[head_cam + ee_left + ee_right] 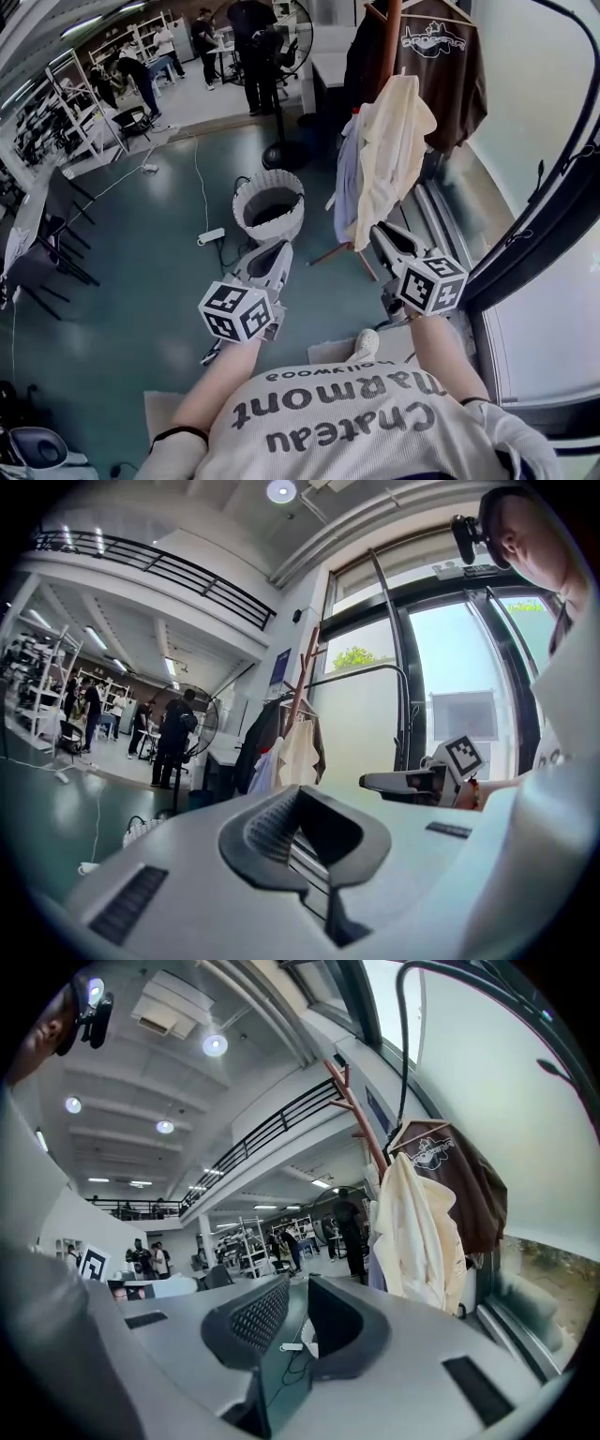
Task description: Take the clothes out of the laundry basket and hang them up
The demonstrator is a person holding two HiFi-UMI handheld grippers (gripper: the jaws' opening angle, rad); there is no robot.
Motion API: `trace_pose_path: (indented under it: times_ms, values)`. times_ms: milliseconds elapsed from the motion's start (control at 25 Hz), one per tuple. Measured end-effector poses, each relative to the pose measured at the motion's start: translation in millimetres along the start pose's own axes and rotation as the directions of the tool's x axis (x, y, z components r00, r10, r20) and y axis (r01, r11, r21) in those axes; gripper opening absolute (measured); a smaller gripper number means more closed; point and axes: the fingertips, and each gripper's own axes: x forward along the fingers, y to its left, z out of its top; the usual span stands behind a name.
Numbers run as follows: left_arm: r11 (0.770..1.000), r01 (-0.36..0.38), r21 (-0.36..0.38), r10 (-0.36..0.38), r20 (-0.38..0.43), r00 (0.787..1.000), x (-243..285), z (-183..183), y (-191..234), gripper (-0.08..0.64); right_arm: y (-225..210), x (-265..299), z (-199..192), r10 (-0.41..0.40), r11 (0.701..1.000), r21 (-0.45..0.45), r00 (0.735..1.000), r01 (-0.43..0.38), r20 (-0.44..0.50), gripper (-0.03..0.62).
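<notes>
Nearest, at the bottom of the head view, both forearms reach up-frame from the person's shirt.

The left gripper [275,247] sits at lower centre. In its own view the jaws are pressed together with nothing between them.

The right gripper [379,231] sits at lower right. Its own view shows a narrow gap between the jaws, with only floor visible through it. It is empty.

The laundry basket [246,190] stands upright on the green floor at frame centre, directly up-frame of the left gripper's tips and near them. It lies well to the left of the right gripper's line. Its mouth faces upward and the inside is dark. Whether any clothes remain in it cannot be told.

Beyond it, upper right of the frame, stands the coat rack [388,42]. A cream garment [394,150] hangs lengthwise down it, its lower edge just up-frame of the right gripper's tips. A pale blue garment [346,178] hangs to the left of the cream one. A brown jacket [441,66] hangs behind, against the window. In the far upper left, people stand among shelving.

Judgement: the left hand is the nearer to the basket and the right is the nearer to the rack. Any further pick therefore falls to the left. Both grippers point across the room, not downward. The left would have to open and tip down over the rim.
</notes>
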Motion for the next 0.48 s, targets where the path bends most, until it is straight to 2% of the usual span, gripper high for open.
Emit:
trace_pose_path:
  times_ms: [280,480]
  values:
    - [0.999,0.018,0.036,-0.019,0.014,1.000,-41.6,-5.7,-29.4,0.009,59.3,-33.0,-3.5,0.011,0.999,-0.046,1.000,-0.011,0.000,0.081]
    - [1.000,-0.020,0.017,0.019,0.020,1.000,-59.3,-9.3,-32.7,0.009,69.7,-50.8,0.0,-0.006,0.997,-0.078,1.000,0.008,0.020,0.081]
